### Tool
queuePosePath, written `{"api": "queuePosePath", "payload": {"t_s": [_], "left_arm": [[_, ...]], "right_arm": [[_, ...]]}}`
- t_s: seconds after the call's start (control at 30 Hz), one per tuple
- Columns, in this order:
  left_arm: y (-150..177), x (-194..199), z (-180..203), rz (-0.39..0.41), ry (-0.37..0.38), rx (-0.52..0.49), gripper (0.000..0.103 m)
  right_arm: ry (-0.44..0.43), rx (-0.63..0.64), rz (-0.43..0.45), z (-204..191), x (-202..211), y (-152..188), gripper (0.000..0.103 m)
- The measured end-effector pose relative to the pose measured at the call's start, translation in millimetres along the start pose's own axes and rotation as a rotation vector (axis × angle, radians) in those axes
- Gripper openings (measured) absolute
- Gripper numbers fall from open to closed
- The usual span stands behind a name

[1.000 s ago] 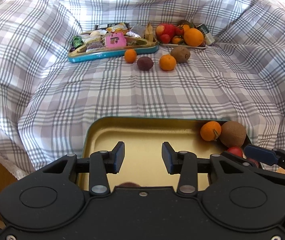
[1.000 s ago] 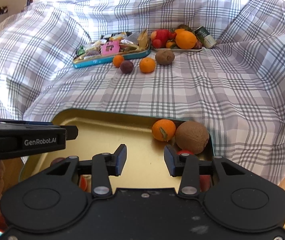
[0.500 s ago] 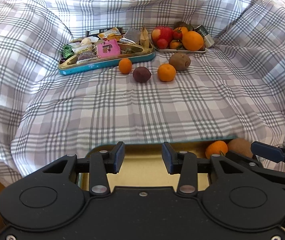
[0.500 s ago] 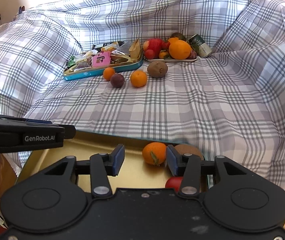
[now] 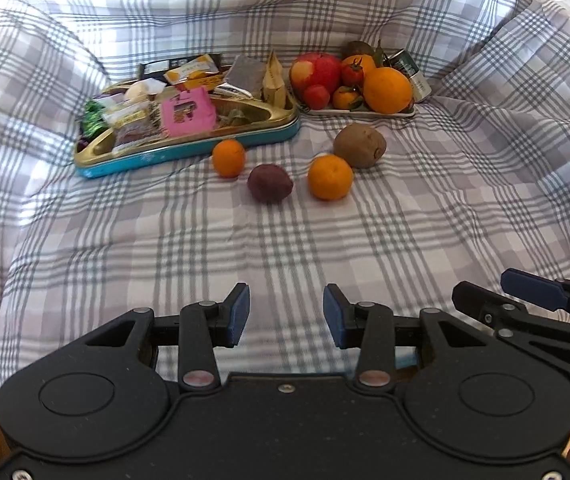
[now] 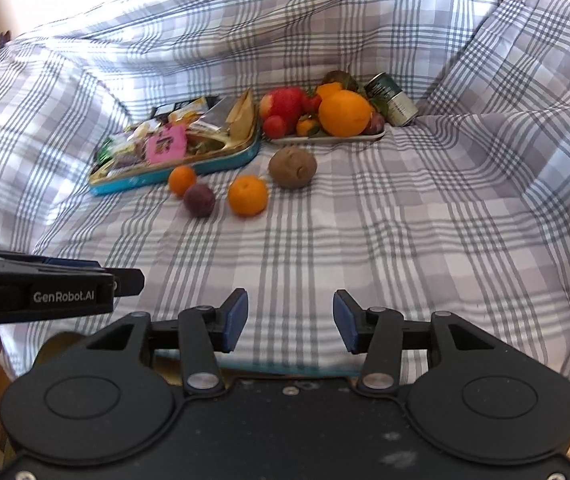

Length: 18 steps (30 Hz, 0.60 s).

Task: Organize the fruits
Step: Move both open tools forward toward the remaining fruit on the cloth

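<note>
Several loose fruits lie on the checked cloth: a small orange [image 5: 228, 157], a dark purple fruit [image 5: 269, 183], a mandarin [image 5: 330, 176] and a brown kiwi [image 5: 360, 145]. They also show in the right wrist view: small orange [image 6: 182, 179], purple fruit [image 6: 199, 199], mandarin [image 6: 247, 195], kiwi [image 6: 292, 167]. A white plate [image 5: 359, 112] at the back holds an apple, tomatoes and a big orange [image 5: 387, 90]. My left gripper [image 5: 286, 315] and right gripper [image 6: 290, 320] are open and empty, well short of the fruits. The gold tray's near rim [image 6: 253, 364] barely shows under the right gripper.
A teal-sided gold tin [image 5: 189, 148] full of wrapped snacks sits left of the plate. A green can [image 5: 411, 70] lies behind the plate. The cloth rises in folds at the left, back and right. The right gripper's fingers [image 5: 533, 290] show at the left view's right edge.
Both grippers have lifted and tilted up toward the far fruits. The gold tray with its orange, kiwi and tomato has dropped out of view below them. Both stay open.
</note>
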State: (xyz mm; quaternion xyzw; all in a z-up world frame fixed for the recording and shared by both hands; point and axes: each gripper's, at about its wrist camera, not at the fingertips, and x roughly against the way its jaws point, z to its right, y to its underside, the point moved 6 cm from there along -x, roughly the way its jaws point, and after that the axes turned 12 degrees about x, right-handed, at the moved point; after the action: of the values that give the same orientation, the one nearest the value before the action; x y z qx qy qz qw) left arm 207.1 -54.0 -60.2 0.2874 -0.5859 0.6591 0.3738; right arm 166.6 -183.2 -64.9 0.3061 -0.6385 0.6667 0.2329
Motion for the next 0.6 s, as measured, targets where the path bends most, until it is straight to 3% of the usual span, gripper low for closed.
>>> {"api": "queuePosePath", "payload": {"t_s": [0.23,0.6], "left_arm": [[-28,-24,10,-0.020,0.020,-0.017,0.050],[-67,-49,43,0.048,0.058,-0.138,0.049]], "right_arm": [[0.019,-0.033,-0.013,13,-19,-10,0.050],[0.032,-0.055,-0.025,29,-44,-8,0.050]]}}
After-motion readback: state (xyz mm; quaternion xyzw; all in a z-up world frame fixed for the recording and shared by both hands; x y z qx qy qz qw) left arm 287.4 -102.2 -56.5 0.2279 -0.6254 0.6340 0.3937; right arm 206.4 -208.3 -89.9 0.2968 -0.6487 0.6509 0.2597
